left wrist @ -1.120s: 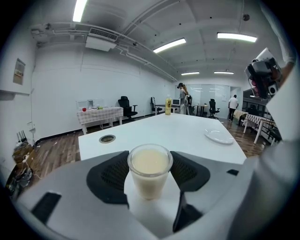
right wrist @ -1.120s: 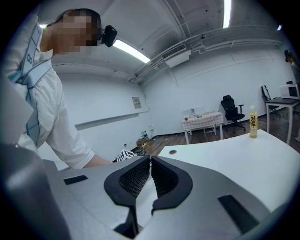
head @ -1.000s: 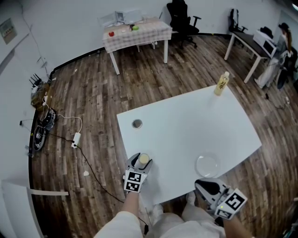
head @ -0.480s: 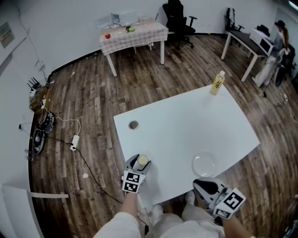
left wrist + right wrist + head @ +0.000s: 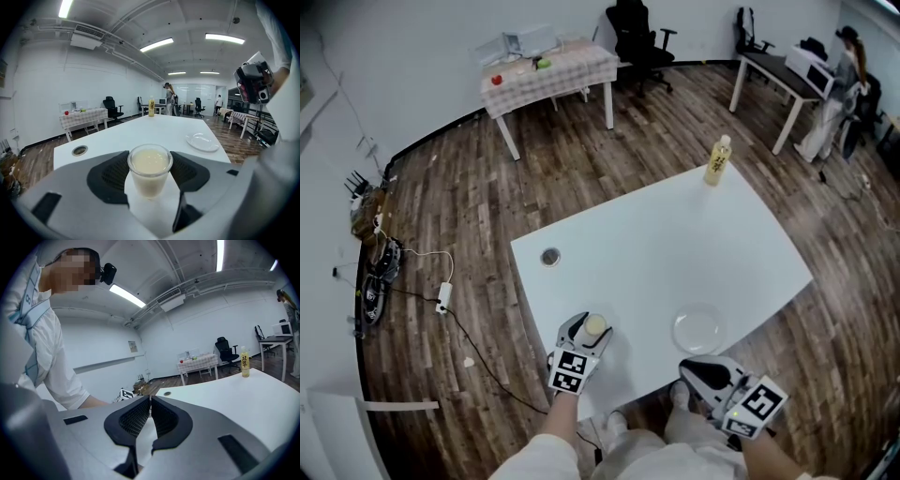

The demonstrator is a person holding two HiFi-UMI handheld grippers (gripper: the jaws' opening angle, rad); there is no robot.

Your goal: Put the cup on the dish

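Head view, contents: white table [image 5: 656, 253], set askew on a dark plank floor [image 5: 469, 187]; cup [image 5: 594, 325], clear plastic, at the table's near left edge; dish [image 5: 697, 330], clear and round, lying flat by the near right edge, well apart from the cup and to its right; yellow bottle [image 5: 718, 161], upright at the far corner; round grommet [image 5: 550, 256] in the tabletop near the left edge.

Tool one, left gripper [image 5: 591, 329]: jaws closed on the cup from either side and held wide by its girth; in the left gripper view both black pads [image 5: 110, 173] lie against the cup wall just under the rim.

Attitude of the cup: upright; long axis vertical; open mouth facing up, narrower base down; filled nearly to the rim with a pale cream liquid [image 5: 150, 161], its surface level; whether the base rests on the tabletop or hangs just clear of it cannot be told.

Tool two, right gripper [image 5: 689, 370]: off the table's near edge, just below the dish in the head view, not touching it; in the right gripper view its two pads [image 5: 136, 418] are drawn together with nothing between them.

Surroundings: checked table [image 5: 548, 70] by the far wall; black office chair [image 5: 630, 28] beside it; cables [image 5: 389, 272] on the floor at left; person [image 5: 846, 56] standing by a desk [image 5: 773, 75], far right.
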